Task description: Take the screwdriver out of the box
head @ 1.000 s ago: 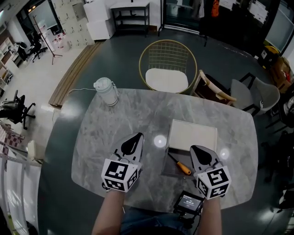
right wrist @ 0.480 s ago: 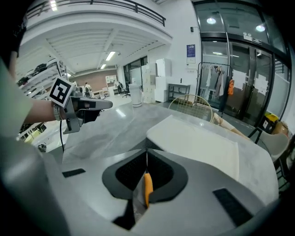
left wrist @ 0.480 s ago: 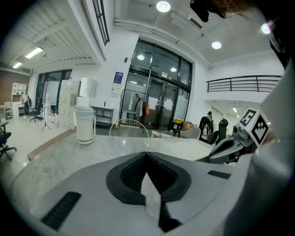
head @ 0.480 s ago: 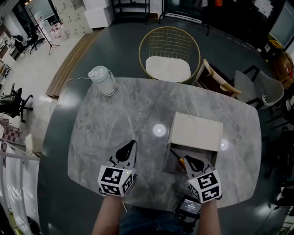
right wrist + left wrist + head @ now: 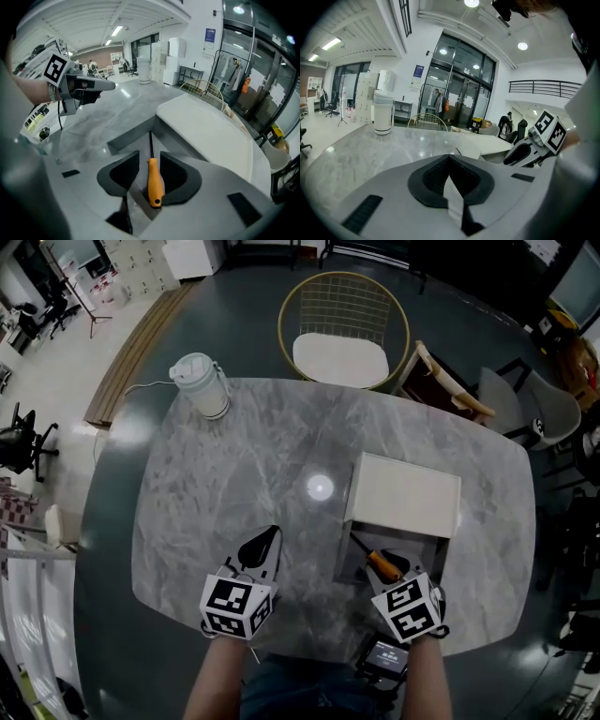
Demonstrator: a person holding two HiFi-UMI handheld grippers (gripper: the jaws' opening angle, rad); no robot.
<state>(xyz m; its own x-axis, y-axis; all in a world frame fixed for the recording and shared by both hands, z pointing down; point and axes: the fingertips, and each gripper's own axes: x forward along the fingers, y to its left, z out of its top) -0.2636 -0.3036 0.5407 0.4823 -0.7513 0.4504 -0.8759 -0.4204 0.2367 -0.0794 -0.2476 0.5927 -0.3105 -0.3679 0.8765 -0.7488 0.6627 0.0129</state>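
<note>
At lower right, the right claw (image 5: 150, 174) is opening astride the screwdriver (image 5: 154, 183), which lies in the box (image 5: 405, 495), ready for pinching. The left claw (image 5: 265, 542) hangs clenched, empty, over the desk (image 5: 234, 484).

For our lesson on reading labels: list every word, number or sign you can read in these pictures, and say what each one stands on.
No text here can be read.
Blue wall sign: print too small to read.
Small device screen: too blurred to read.
Marker cubes: black-and-white square patterns only, no letters or numbers.
</note>
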